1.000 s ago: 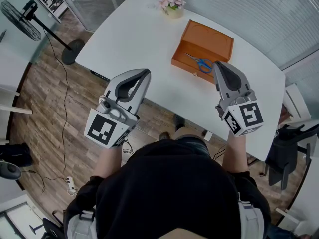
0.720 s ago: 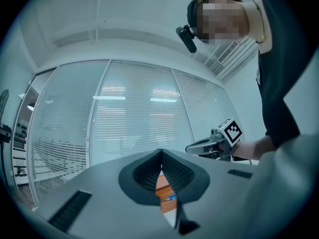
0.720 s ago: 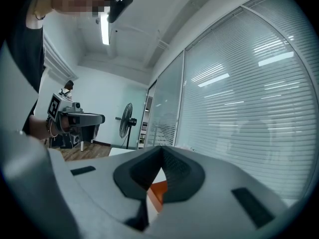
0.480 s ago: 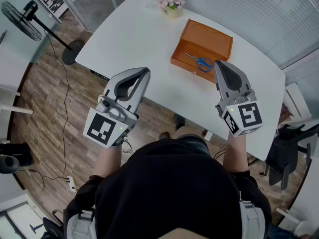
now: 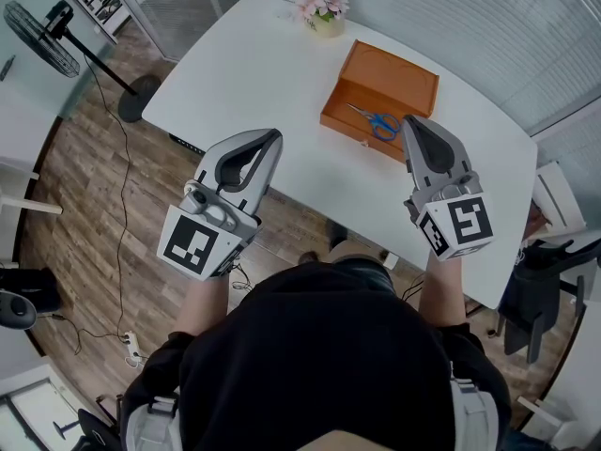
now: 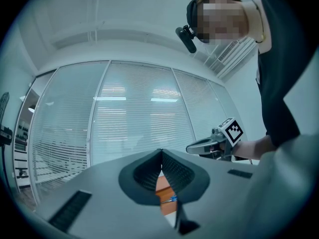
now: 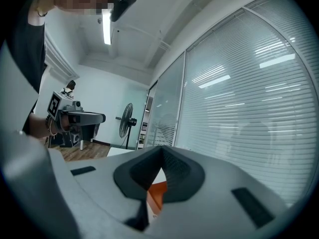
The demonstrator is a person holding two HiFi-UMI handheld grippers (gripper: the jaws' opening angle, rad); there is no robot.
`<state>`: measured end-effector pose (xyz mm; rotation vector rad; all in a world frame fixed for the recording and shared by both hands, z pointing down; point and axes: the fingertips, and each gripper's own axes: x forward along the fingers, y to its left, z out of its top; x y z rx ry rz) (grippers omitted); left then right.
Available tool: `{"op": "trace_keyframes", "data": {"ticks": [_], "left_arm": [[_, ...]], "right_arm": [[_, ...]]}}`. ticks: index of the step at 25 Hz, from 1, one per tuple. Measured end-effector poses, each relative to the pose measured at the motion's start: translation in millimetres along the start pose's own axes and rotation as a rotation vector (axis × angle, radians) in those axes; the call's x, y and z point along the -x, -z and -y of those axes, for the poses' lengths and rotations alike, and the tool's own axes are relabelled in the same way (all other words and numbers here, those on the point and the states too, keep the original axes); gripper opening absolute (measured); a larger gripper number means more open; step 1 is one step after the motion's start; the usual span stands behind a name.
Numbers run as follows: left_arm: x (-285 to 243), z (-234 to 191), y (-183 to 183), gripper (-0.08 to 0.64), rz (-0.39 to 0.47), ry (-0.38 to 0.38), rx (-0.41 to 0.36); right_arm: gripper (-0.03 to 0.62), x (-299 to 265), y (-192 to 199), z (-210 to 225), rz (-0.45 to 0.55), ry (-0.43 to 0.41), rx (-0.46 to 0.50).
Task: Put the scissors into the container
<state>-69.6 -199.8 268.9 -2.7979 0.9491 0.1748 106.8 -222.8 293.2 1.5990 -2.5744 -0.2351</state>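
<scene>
Two tools, both idle and held up in front of the person, short of the container. Left tool: jaws closed tip to tip, nothing gripped; its own view shows the pads meeting with only an orange sliver of the container behind them. Right tool: jaws likewise pressed together and empty, its tip just beside the container's near right corner in the head view. One pair of scissors, blue loop handles and bare metal blades, lying flat inside the container, toward its near wall, handles to the right and blades pointing left. Handling, by judgement: light, rigid, not fragile; the blades are smooth and likely to slip between the pads, and the pair may swing at its pivot if taken by one loop. The best hold is across the shanks at or just behind the pivot, jaws square to the blades. One orange container, open-topped and shallow, on the white counter, well apart from a small pot of pink flowers at the far edge. One standing fan on the wooden floor to the left. Against half a second ago: both tools keep the same stations and the same closed jaws; the scissors stay in the container; only the whole view drifts slightly. The task reads as complete.
</scene>
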Motion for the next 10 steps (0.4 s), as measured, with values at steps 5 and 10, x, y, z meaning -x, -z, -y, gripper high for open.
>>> {"op": "trace_keyframes", "data": {"ticks": [5,10], "left_arm": [[-3.8,-2.2,1.9,0.014,-0.004,-0.006,0.004],[-7.5,-2.8,1.2,0.014,0.007,-0.004,0.009]], "right_arm": [[0.004,-3.3,2.0,2.8,0.001,-0.004,-0.009],[0.004,-4.6,0.8,6.1,0.004,-0.005,-0.008]]}}
